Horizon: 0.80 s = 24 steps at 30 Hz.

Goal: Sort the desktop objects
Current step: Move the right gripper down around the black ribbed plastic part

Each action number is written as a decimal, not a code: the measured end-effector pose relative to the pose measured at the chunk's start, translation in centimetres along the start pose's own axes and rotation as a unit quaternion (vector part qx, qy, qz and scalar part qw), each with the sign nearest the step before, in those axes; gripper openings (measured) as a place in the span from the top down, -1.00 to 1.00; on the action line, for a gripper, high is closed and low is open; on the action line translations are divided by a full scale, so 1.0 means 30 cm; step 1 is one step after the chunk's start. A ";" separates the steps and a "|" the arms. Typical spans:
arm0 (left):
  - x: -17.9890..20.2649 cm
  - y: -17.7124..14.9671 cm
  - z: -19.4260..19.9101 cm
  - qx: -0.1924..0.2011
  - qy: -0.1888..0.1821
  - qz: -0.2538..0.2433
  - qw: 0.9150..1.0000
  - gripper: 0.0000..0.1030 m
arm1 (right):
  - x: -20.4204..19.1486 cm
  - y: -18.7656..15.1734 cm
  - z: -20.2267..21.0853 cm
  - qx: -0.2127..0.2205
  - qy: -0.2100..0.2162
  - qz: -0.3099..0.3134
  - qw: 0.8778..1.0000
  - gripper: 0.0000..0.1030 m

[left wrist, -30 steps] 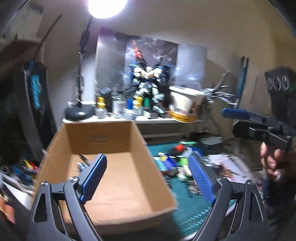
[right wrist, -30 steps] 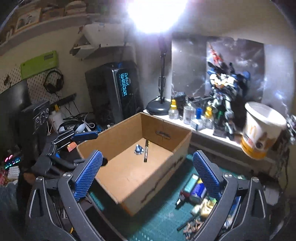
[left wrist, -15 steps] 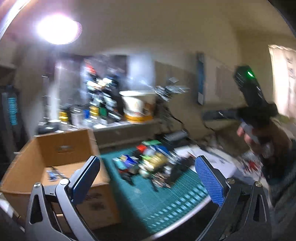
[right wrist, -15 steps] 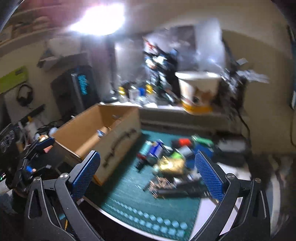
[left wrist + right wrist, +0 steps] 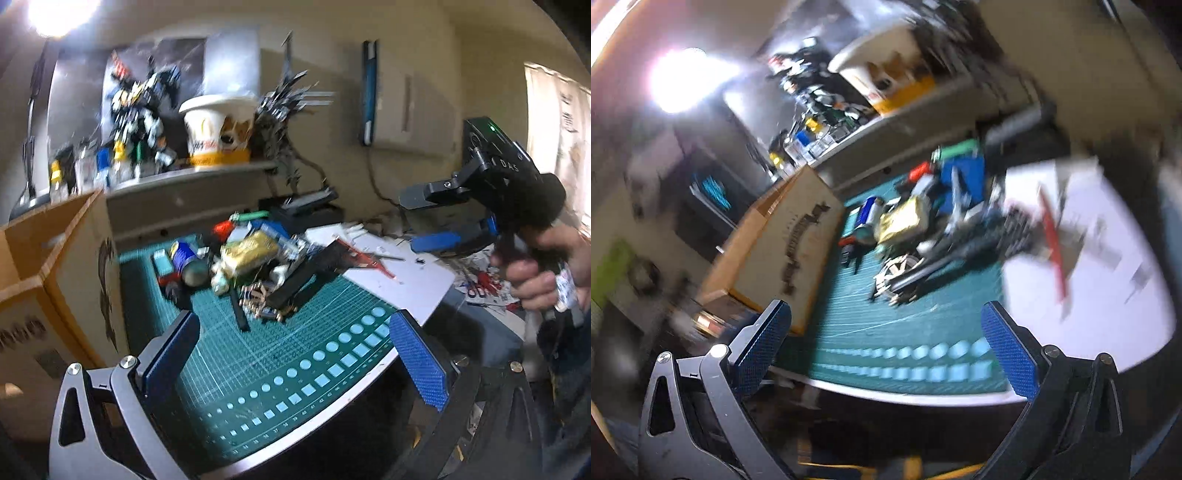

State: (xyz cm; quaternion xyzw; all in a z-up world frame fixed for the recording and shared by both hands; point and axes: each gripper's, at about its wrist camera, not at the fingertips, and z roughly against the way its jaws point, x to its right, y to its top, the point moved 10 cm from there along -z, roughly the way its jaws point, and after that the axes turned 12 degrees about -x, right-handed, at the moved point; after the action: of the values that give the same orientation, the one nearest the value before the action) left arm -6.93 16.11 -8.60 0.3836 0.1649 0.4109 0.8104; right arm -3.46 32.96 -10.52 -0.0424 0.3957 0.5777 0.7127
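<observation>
A heap of small desk objects lies on the green cutting mat (image 5: pixel 295 354): a blue can (image 5: pixel 183 254), a gold packet (image 5: pixel 249 249), a black marker (image 5: pixel 238 306) and several blurred bits. The open cardboard box (image 5: pixel 74 258) stands left of the heap. My left gripper (image 5: pixel 293 332) hovers over the mat's near edge, short of the heap, open and empty. My right gripper (image 5: pixel 886 317) is open and empty too, rolled to one side, facing the gold packet (image 5: pixel 903 221) and the box (image 5: pixel 786 236). A hand holds the right gripper (image 5: pixel 424 218) at the right of the left wrist view.
A raised shelf (image 5: pixel 192 177) behind the mat carries a robot model (image 5: pixel 140 107), small bottles and a paper bucket (image 5: pixel 218 129). White paper (image 5: pixel 406 273) with a red strip covers the desk right of the mat. A bright lamp (image 5: pixel 55 14) shines top left.
Both views swung from the cardboard box to the heap on the mat and dropped lower. The right wrist view rolled and blurred. Both grippers stay open and empty.
</observation>
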 end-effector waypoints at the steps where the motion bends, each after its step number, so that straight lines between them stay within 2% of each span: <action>1: -0.008 -0.007 -0.019 -0.007 0.002 0.007 1.000 -1.00 | 0.028 -0.002 -0.017 -0.005 -0.009 -0.015 1.000 -1.00; 3: -0.034 -0.018 -0.055 -0.027 0.015 0.021 0.999 -1.00 | 0.087 0.006 -0.057 -0.020 -0.033 -0.043 0.998 -1.00; 5: -0.060 -0.026 -0.086 -0.044 0.027 0.035 0.998 -1.00 | 0.130 0.028 -0.082 -0.023 -0.039 -0.066 0.997 -1.00; 6: -0.065 -0.028 -0.091 -0.046 0.025 0.040 0.998 -1.00 | 0.152 0.047 -0.090 -0.020 -0.040 -0.081 0.996 -0.99; 9: -0.040 -0.026 -0.084 -0.035 -0.013 0.033 0.999 -1.00 | 0.213 0.109 -0.122 -0.014 -0.053 -0.126 0.991 -0.98; 12: -0.041 -0.026 -0.105 -0.044 0.006 0.022 0.999 -1.00 | 0.268 0.171 -0.154 0.007 -0.076 -0.163 0.984 -0.79; 13: -0.050 -0.027 -0.118 -0.052 0.019 0.022 0.998 -1.00 | 0.286 0.191 -0.165 0.015 -0.085 -0.176 0.981 -0.79; 17: -0.087 -0.021 -0.154 -0.068 0.043 0.030 0.996 -1.00 | 0.322 0.243 -0.224 0.014 -0.128 -0.187 0.974 -0.78; 19: -0.114 -0.022 -0.168 -0.076 0.051 0.038 0.995 -1.00 | 0.336 0.259 -0.247 0.011 -0.164 -0.178 0.970 -0.66; 20: -0.127 -0.022 -0.175 -0.080 0.055 0.043 0.994 -1.00 | 0.344 0.267 -0.248 0.017 -0.183 -0.174 0.967 -0.40; 21: -0.140 -0.023 -0.181 -0.085 0.059 0.047 0.994 -1.00 | 0.355 0.272 -0.248 0.020 -0.210 -0.172 0.962 -0.40; 24: -0.158 -0.023 -0.206 -0.093 0.043 0.057 0.993 -1.00 | 0.364 0.270 -0.289 0.000 -0.237 -0.166 0.957 -0.39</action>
State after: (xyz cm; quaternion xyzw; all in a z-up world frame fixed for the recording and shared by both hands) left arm -13.03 15.12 -13.37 0.2973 0.1383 0.4856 0.8104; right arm -14.65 39.76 -19.91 0.0305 0.2027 0.4448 0.8718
